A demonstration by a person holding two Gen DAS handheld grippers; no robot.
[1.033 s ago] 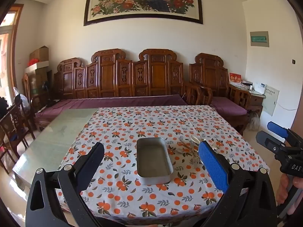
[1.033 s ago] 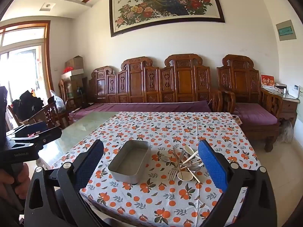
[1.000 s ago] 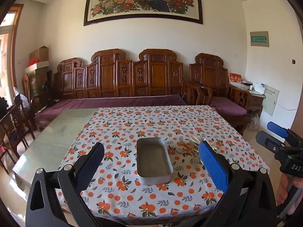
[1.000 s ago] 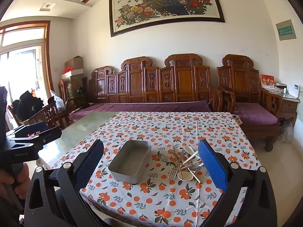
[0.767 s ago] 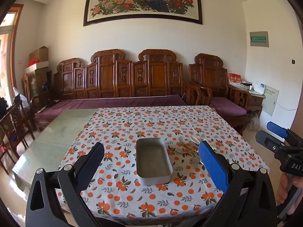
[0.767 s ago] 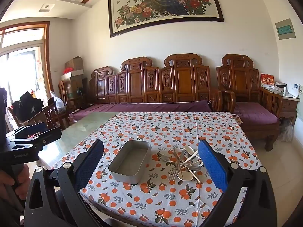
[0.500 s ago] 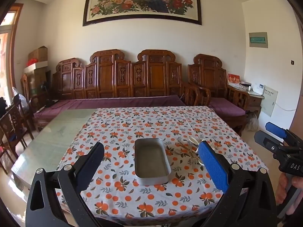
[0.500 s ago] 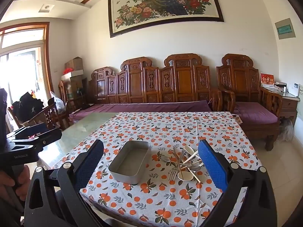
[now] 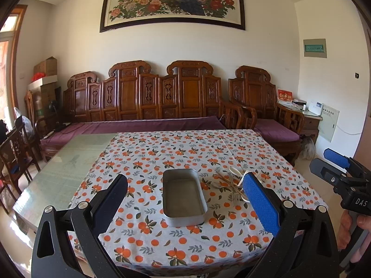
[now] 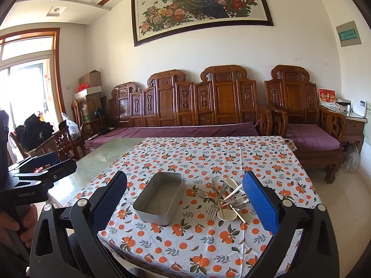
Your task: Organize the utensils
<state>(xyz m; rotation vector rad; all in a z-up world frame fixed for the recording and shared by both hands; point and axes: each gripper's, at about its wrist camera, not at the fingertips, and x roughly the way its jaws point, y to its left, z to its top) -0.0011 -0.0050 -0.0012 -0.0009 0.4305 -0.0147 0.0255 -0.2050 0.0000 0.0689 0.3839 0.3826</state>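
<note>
On table [image 9: 69, 166], half under orange-print tablecloth [image 9: 180, 153], half bare glass at 9 o'clock.

Metal tray [image 9: 183, 197] at centre of left wrist view, long axis running 12 to 6; inside bare. Same tray in right wrist view at 7 o'clock of frame centre, angled.

Utensil pile [image 10: 226, 199] just beside tray, at its 3 o'clock, not touching it as far as can be told. Mixed: fork [image 10: 211, 212] with tines toward 6 o'clock, white spoons [image 10: 231, 183], chopsticks [image 10: 219, 197] crossing the heap, a few metal spoons underneath, count unclear. Heap partly hidden by blue pad in left wrist view.

Left gripper [image 9: 185, 199] held above near table edge, jaws spread wide, nothing between them; tray framed in the gap. Also seen at 9 o'clock in right wrist view, gripped by a hand [image 10: 14, 227].

Right gripper [image 10: 185, 199] likewise spread wide, holding nothing, hanging short of table edge; tray and pile both framed between its pads. Seen again at 3 o'clock in left wrist view, a hand [image 9: 354, 231] on its handle.

Background at 12 o'clock: carved wooden bench [image 9: 150, 97] with purple cushion, peacock painting [image 9: 172, 2] on wall.
</note>
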